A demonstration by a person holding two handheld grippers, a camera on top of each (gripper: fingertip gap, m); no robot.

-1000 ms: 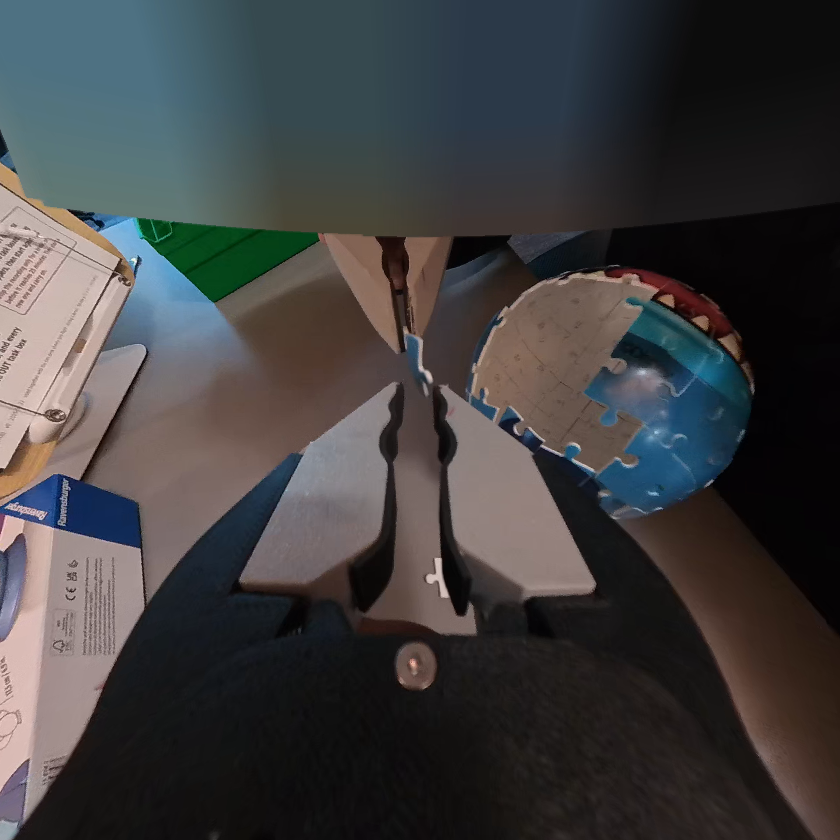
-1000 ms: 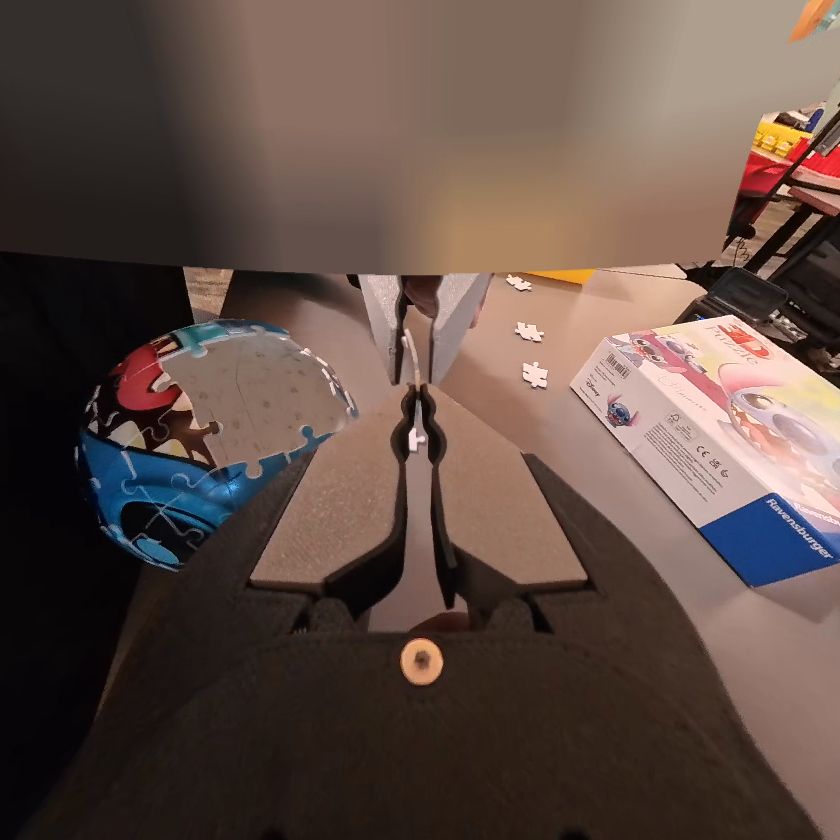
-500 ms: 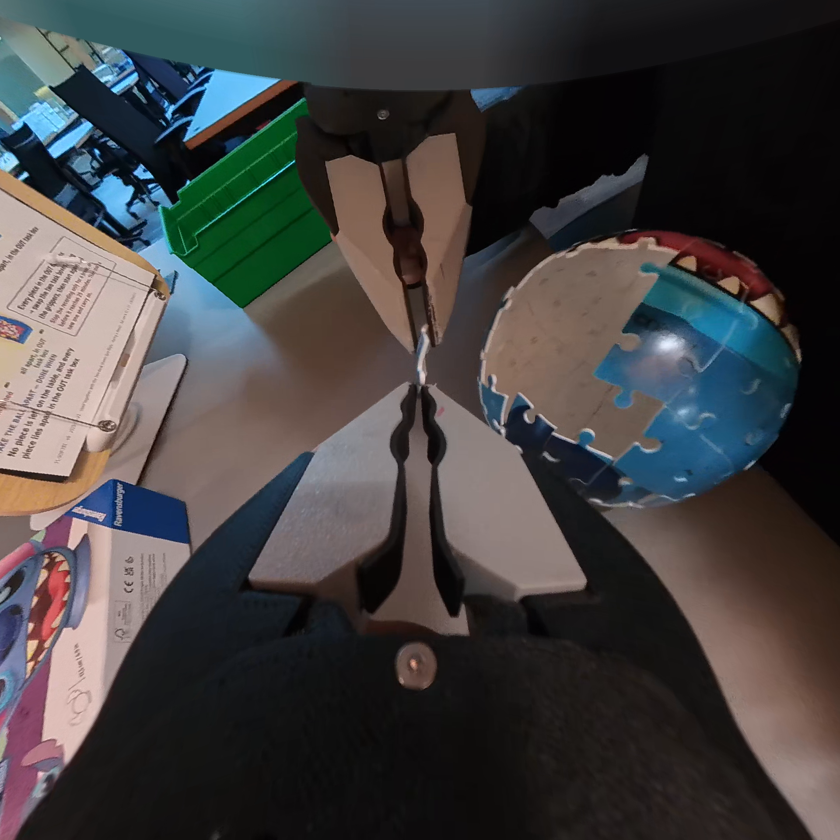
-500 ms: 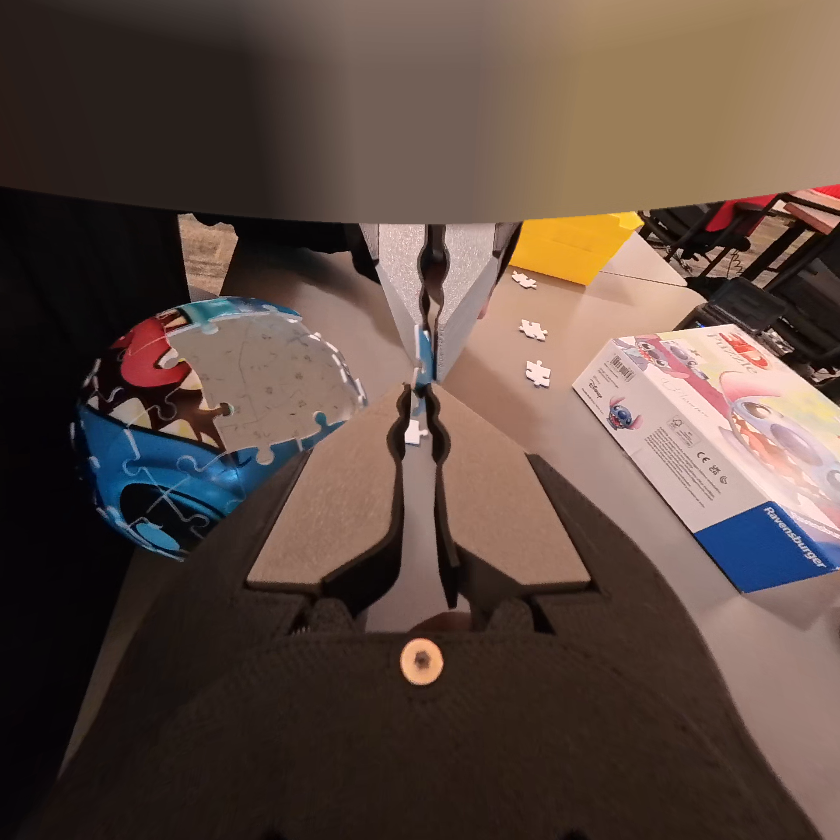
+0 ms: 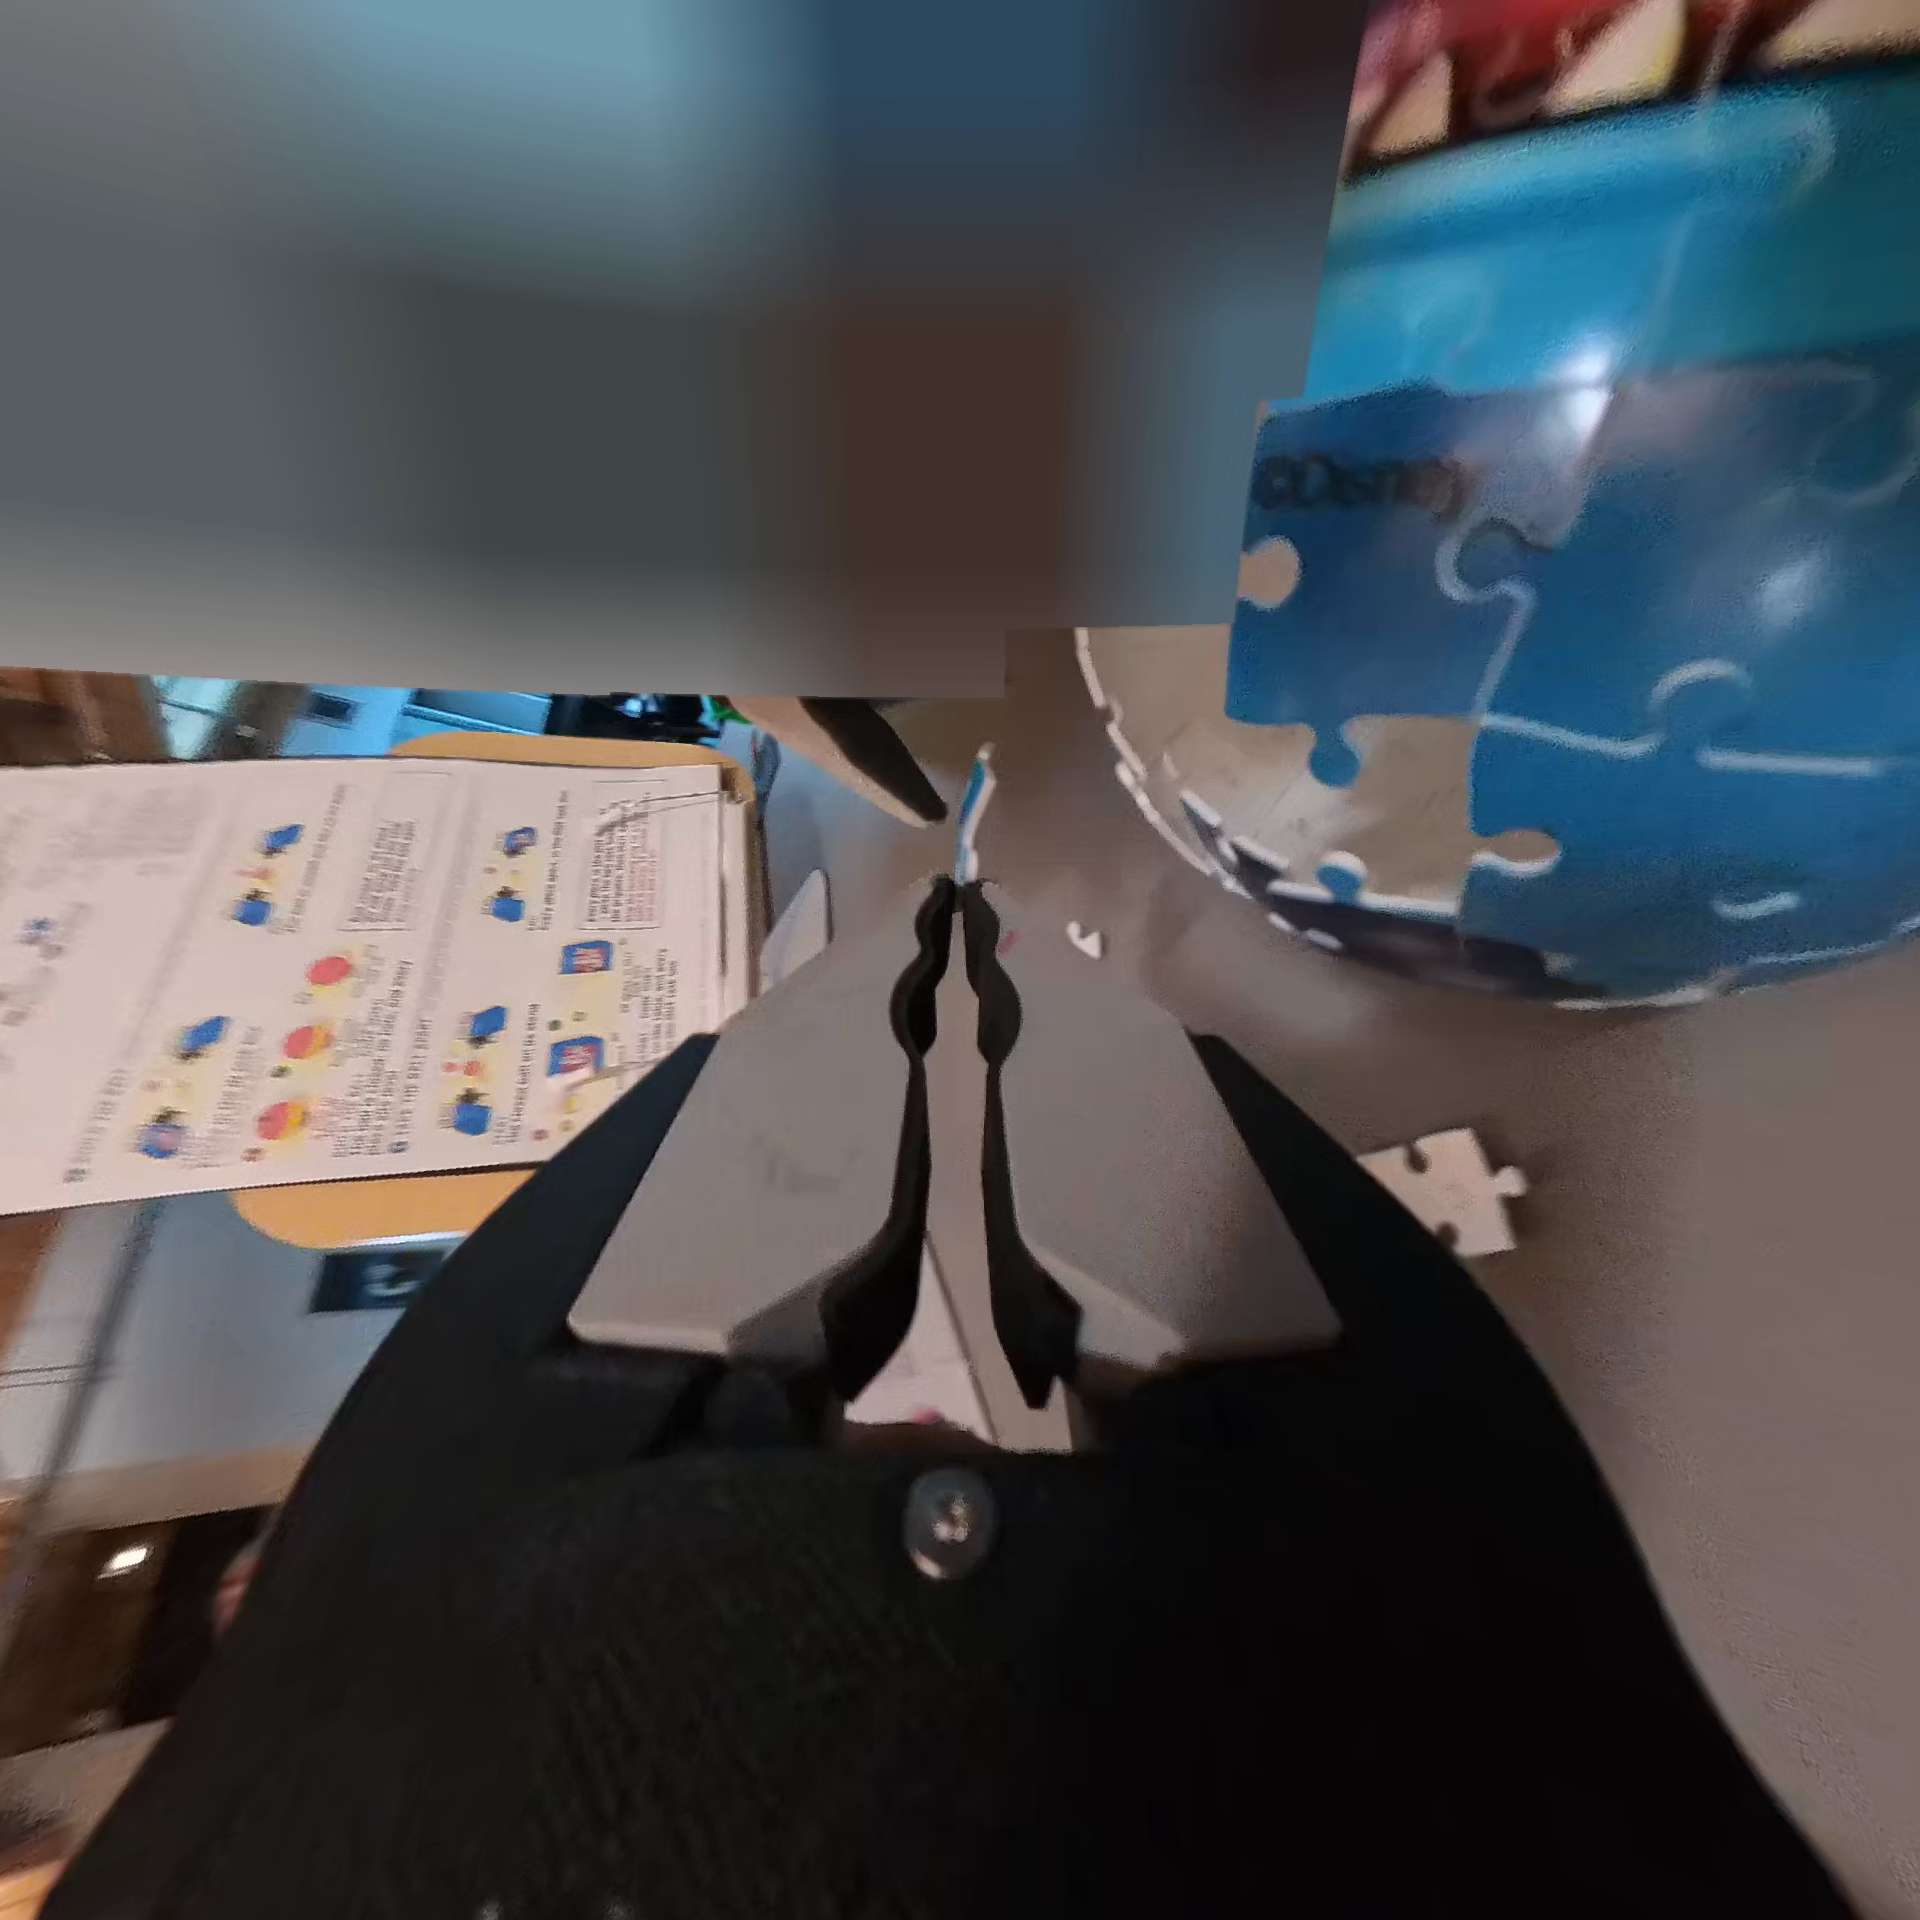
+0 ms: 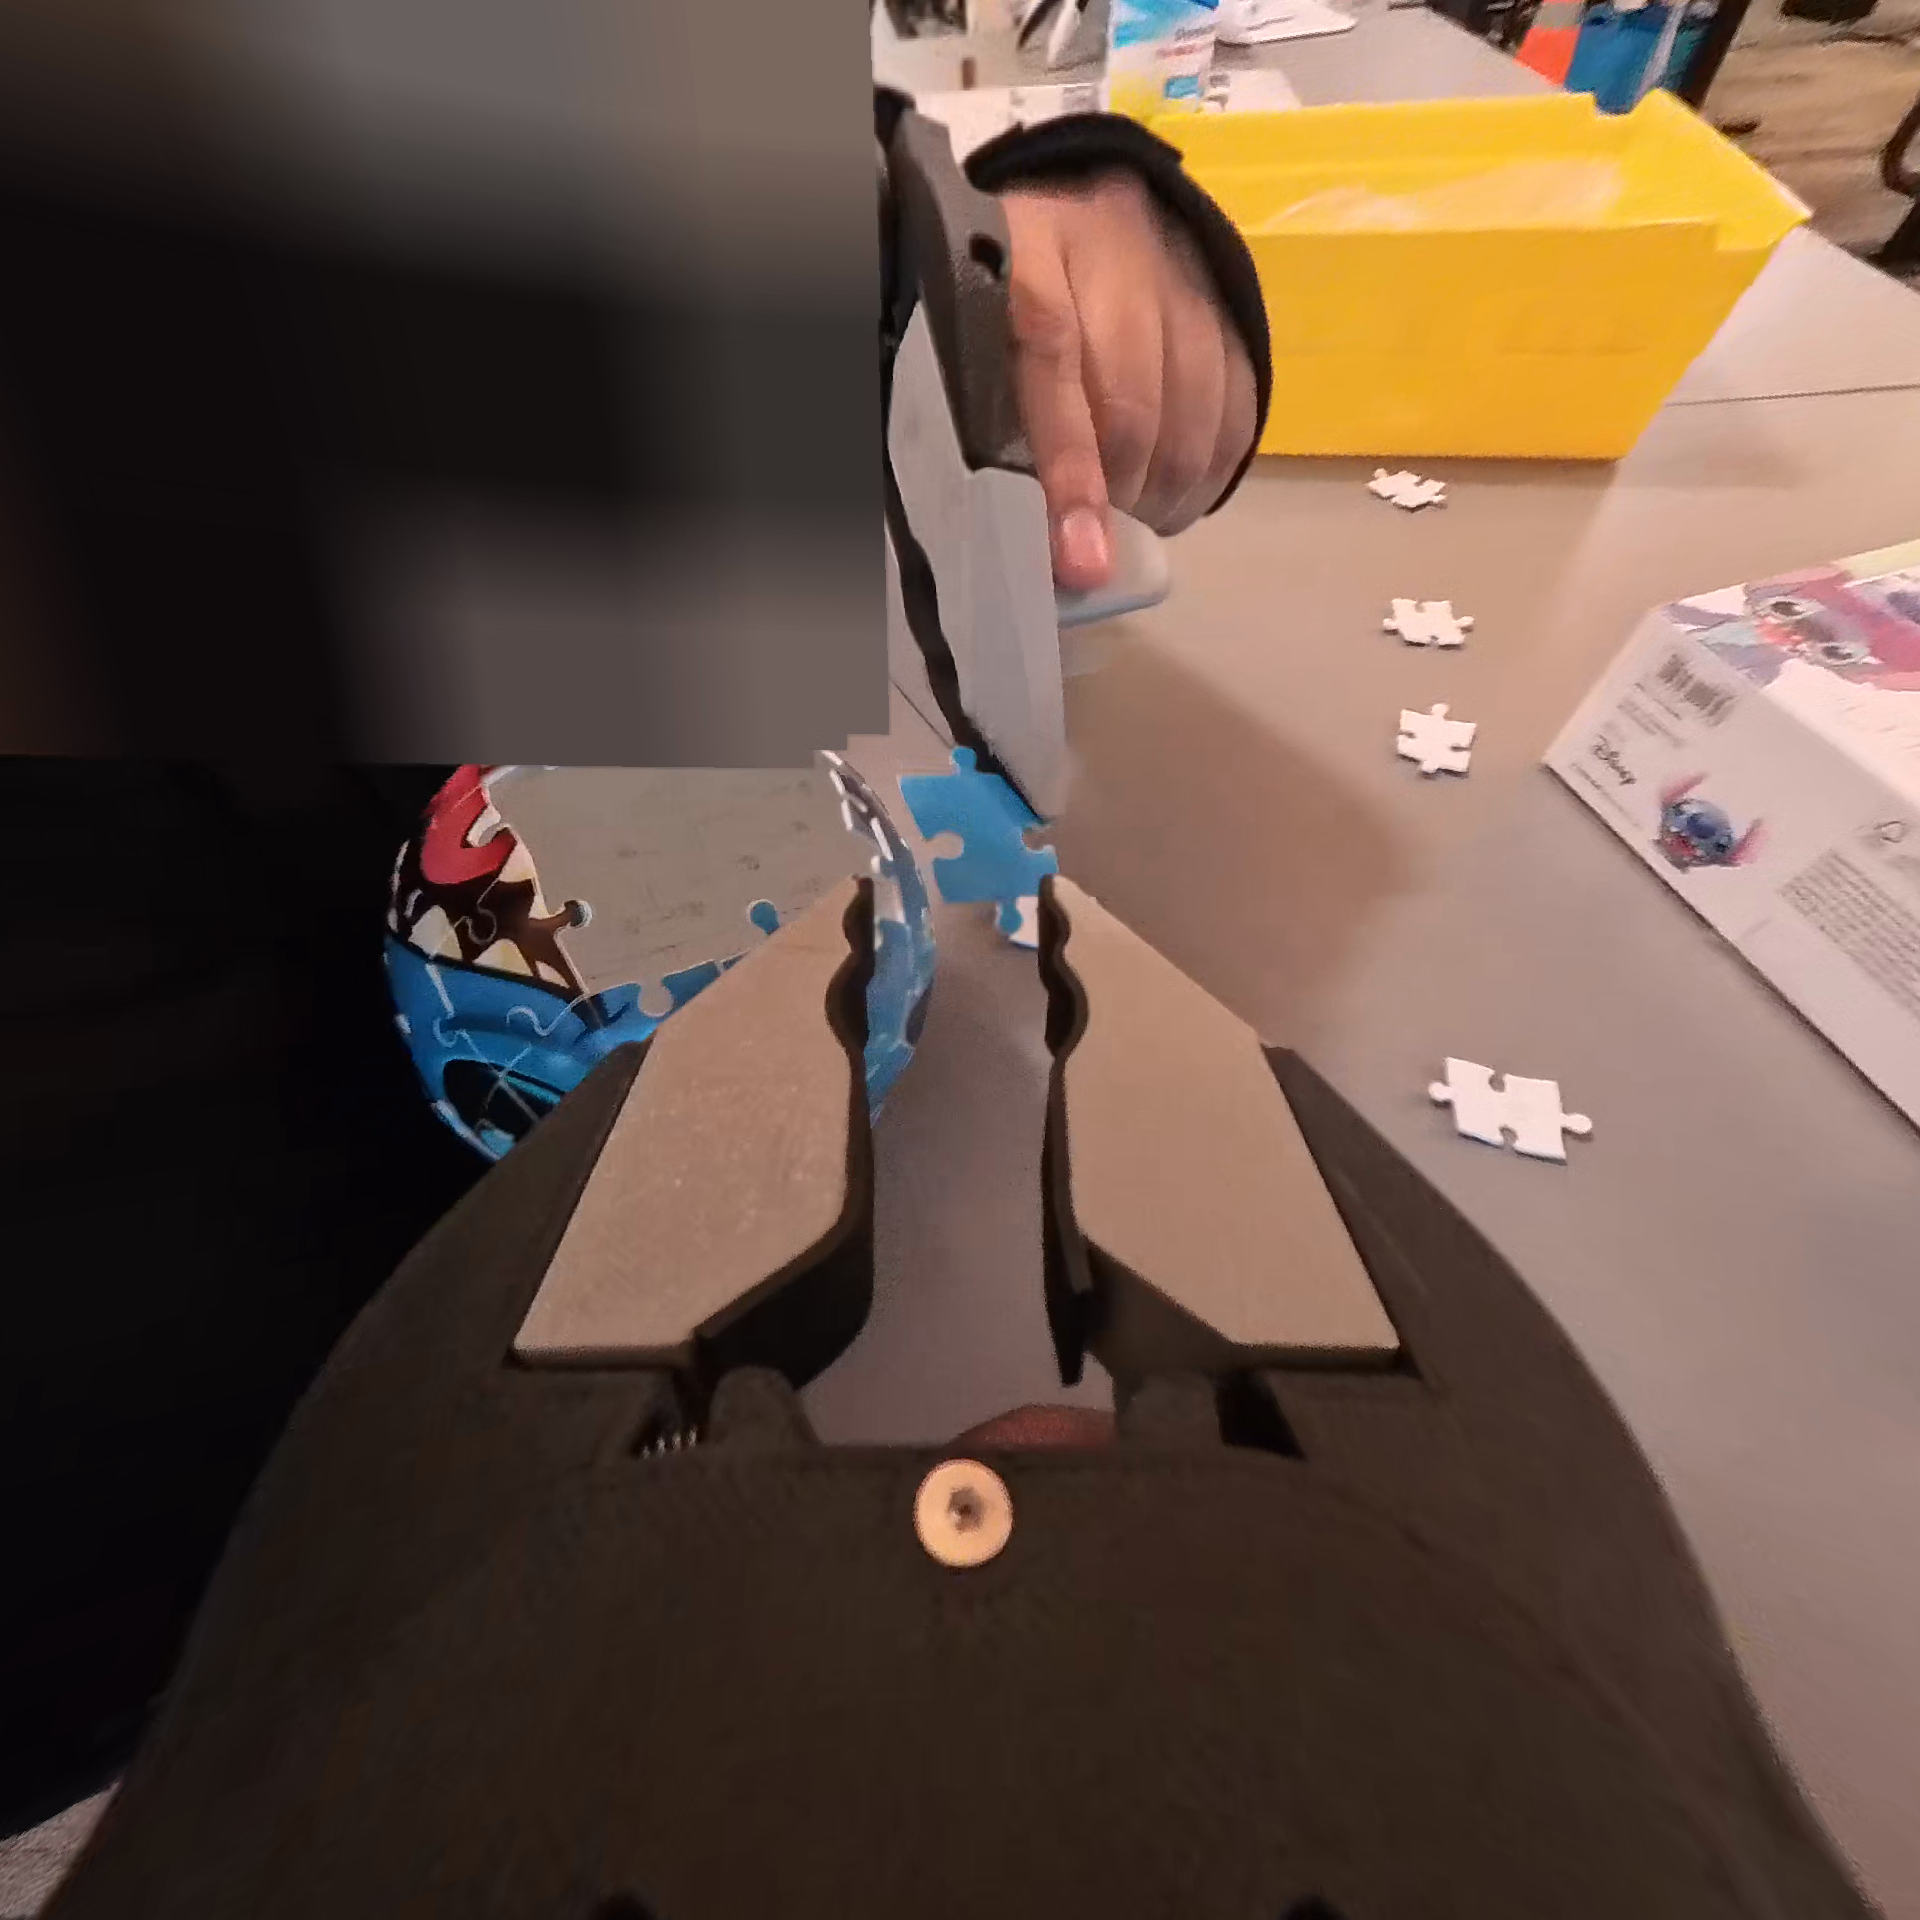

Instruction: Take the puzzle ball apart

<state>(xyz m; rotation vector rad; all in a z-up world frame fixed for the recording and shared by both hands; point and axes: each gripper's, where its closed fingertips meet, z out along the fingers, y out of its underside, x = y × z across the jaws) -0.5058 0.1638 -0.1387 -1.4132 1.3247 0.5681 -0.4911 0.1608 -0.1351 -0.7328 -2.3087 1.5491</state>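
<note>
The left gripper (image 5: 958, 885) is clamped at its tips on a blue puzzle piece (image 5: 975, 805), held edge-on above the grey table (image 5: 1662, 1351). The puzzle ball (image 5: 1621, 623), partly opened, sits on the table to its right and slightly farther off. The right gripper (image 6: 954, 894) stands with its jaws apart, holding nothing; the same blue piece (image 6: 977, 836) hangs just beyond its tips, the ball (image 6: 582, 935) to the left. Loose white pieces (image 6: 1509, 1120) lie to the right.

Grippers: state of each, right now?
Left gripper: shut on blue puzzle piece.
Right gripper: open, empty.
</note>
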